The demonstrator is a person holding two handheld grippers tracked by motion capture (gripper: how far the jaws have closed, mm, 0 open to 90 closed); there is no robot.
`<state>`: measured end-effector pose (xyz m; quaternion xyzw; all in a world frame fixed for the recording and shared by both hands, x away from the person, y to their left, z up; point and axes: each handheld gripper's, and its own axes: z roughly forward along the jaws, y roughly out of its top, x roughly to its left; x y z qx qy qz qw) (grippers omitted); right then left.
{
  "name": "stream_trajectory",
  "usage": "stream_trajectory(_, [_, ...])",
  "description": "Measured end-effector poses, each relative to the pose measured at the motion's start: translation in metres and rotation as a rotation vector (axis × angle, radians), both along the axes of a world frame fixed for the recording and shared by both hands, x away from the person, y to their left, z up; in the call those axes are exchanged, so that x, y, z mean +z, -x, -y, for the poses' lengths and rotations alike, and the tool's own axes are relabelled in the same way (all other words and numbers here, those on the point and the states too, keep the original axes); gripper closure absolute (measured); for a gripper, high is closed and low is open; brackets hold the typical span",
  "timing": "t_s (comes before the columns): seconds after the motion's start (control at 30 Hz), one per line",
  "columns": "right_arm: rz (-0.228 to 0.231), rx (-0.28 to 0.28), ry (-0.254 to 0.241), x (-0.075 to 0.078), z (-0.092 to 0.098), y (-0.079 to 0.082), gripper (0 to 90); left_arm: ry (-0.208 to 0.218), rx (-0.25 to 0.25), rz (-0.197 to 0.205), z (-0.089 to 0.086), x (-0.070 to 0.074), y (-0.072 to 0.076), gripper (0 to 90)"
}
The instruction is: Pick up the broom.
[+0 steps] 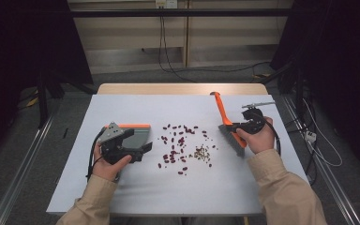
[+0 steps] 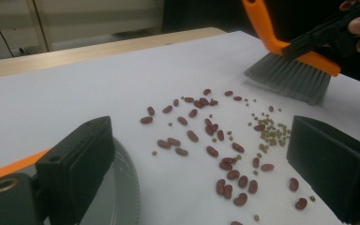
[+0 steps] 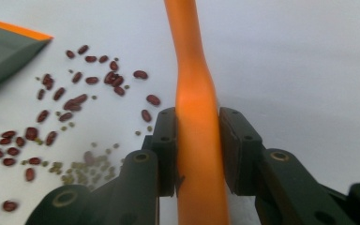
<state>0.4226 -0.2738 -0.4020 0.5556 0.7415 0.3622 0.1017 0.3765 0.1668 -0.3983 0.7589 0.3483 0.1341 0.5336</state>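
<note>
In the high view, the right gripper [image 1: 238, 127] at centre right clamps the orange brush [image 1: 226, 123], its bristles on the white table [image 1: 136, 187] just right of the scattered beans [image 1: 183, 145]; the left gripper [image 1: 138, 151] at centre left hovers over the grey dustpan [image 1: 138, 133]. A grey floor and dark curtains surround the table. In the left gripper view, wide-apart jaws frame the beans [image 2: 215, 140], gripping nothing, with the brush [image 2: 290, 70] at upper right. In the right gripper view, both jaws press on the brush handle [image 3: 199, 140], the dustpan [image 3: 4, 47] at upper left.

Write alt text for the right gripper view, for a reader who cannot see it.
Two black jaws of the right gripper clamp the orange handle of a brush, which runs up the middle of the picture over a white table. To the left lie scattered red beans and small green beans, with a grey dustpan in the top left corner.
</note>
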Motion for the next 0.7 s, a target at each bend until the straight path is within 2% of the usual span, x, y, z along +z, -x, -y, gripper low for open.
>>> stream_trajectory(0.07, [-0.001, 0.004, 0.032, -0.004, -0.004, -0.004, 69.6, 0.0, -0.003, 0.003, -0.001, -0.001, 0.0, 7.8])
stream_trajectory(0.13, [0.008, -0.002, 0.017, -0.007, -0.004, -0.006, 69.7, 0.002, -0.002, 0.003, -0.003, -0.001, 0.0, 7.8])
stream_trajectory(0.4, [0.043, 0.018, 0.064, -0.007, -0.007, -0.004, 68.7, 0.007, 0.012, -0.006, -0.012, -0.004, 0.0, 7.8])
stream_trajectory(0.5, [0.07, 0.033, 0.088, -0.006, -0.008, -0.002, 60.8, 0.01, 0.014, -0.006, -0.013, -0.003, 0.0, 7.8])
stream_trajectory(0.57, [0.076, 0.051, 0.096, -0.004, -0.009, 0.001, 58.7, 0.01, 0.012, -0.003, -0.013, -0.003, 0.001, 7.8])
stream_trajectory(0.6, [0.081, 0.055, 0.104, -0.004, -0.008, 0.002, 54.2, 0.011, 0.01, -0.003, -0.013, -0.003, 0.001, 7.8])
stream_trajectory(0.7, [0.073, 0.064, 0.152, -0.006, -0.009, 0.006, 54.9, 0.012, 0.011, -0.003, -0.014, -0.003, 0.001, 7.8])
